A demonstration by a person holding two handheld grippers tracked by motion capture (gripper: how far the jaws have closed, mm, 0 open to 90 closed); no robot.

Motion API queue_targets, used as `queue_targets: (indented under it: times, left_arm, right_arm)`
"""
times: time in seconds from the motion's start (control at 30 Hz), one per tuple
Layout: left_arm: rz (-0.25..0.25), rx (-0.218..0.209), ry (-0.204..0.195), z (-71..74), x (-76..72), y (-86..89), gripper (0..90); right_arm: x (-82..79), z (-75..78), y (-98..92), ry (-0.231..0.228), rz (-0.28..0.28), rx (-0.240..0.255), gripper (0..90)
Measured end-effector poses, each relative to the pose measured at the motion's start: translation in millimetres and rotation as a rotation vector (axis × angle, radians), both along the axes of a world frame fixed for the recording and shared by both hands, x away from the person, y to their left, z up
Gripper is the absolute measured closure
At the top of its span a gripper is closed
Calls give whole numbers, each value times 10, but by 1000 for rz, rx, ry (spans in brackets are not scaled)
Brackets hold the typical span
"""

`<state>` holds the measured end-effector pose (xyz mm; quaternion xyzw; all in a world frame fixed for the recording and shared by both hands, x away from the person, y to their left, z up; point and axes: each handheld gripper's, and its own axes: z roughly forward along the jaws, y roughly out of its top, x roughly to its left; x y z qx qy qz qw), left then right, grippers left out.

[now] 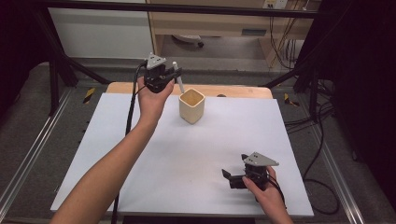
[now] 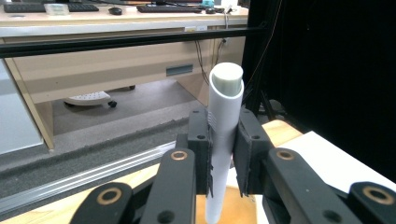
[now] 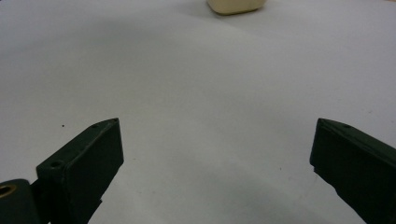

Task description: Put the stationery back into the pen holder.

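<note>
Two grippers: left gripper (image 2: 223,154) clamps a plain white marker (image 2: 223,140) beside the cream cup (image 1: 192,105); right gripper (image 3: 215,154) gapes; no writing legible.

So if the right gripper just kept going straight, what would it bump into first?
Probably the cream cup. The right gripper, jaws open, points across bare white table toward it, though slightly off-centre.

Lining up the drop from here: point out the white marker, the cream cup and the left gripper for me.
white marker (image 2: 223,116): left gripper view, upper barrel above the pads.
cream cup (image 1: 192,110): high view, front wall.
left gripper (image 2: 223,158): left gripper view, between its fingertips, shut on the marker.
</note>
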<state>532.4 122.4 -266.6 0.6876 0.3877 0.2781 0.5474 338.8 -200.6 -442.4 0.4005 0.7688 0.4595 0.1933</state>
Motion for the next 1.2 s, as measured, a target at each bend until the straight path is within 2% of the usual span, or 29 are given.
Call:
queue_targets:
  times: [0.03, 0.13, 0.33, 0.8, 1.2]
  left_arm:
    - [-2, 23, 3, -21, 13, -21, 786]
    - [-11, 47, 7, -53, 24, -64, 786]
    - [-6, 36, 12, -98, 71, -104, 786]
    - [-25, 40, 27, -196, 134, -248, 786]
    - [-18, 24, 38, -250, 202, -284, 786]
  right_arm:
    - [-1, -1, 5, 0, 2, -1, 34]
    - [-2, -2, 9, 3, 7, -1, 33]
    - [1, -3, 6, 4, 6, -1, 34]
    - [5, -7, -3, 3, 7, -5, 33]
    - [3, -9, -5, 7, 5, -3, 33]
